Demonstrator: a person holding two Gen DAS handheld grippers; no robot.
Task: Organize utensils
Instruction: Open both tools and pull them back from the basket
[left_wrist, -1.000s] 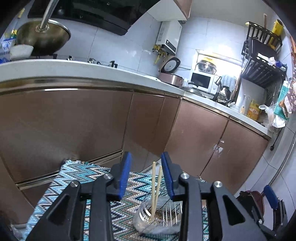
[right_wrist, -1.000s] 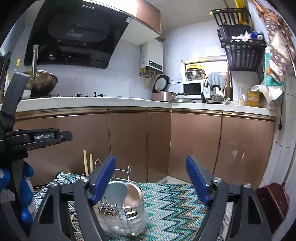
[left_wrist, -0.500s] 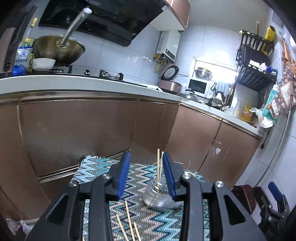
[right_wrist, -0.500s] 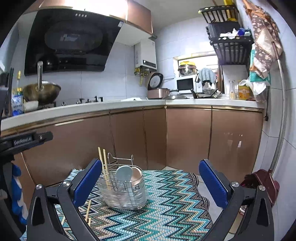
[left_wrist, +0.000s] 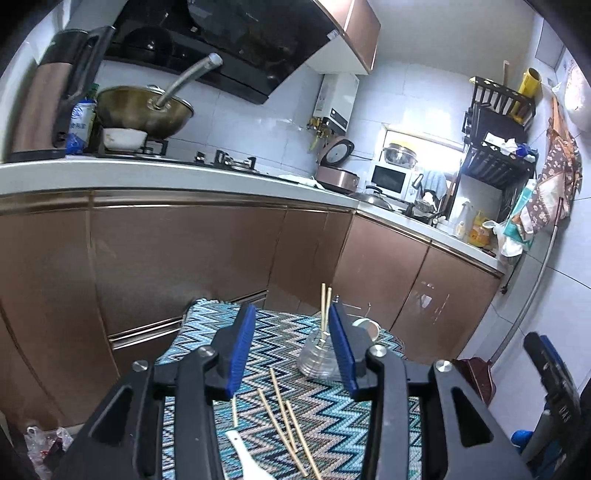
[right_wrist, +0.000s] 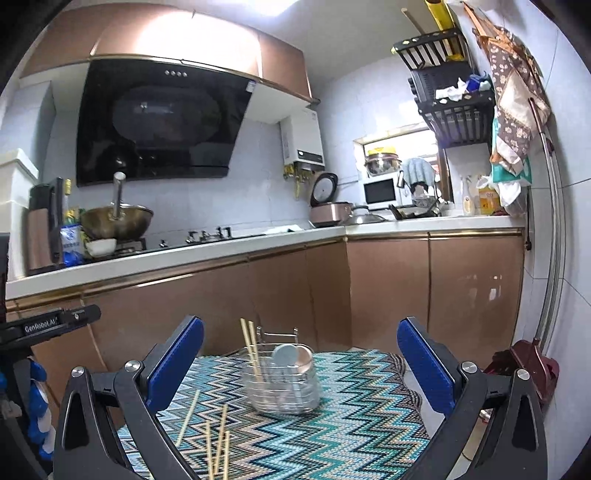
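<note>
On the mat (right_wrist: 332, 424): four loose chopsticks (left_wrist: 284, 417), two upright in the caddy (right_wrist: 282, 376) (both grippers (left_wrist: 291, 350) (right_wrist: 299, 365) open, empty).

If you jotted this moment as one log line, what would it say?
left gripper: open, opening, empty | right gripper: open, empty | holder: two chopsticks in | loose chopsticks: on mat

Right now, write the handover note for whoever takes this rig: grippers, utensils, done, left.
Left gripper: jaws have just been opening, nothing between the pads.
Right gripper: jaws have just opened wide, empty.
Caddy: wire basket standing on the zigzag mat, ahead of both grippers.
Done: two chopsticks stand upright in the caddy; spoons are in its other part.
Left: several loose chopsticks lie flat on the mat near the grippers, and a white spoon lies beside them at the near edge. Pick these up and drop them in the caddy.
</note>
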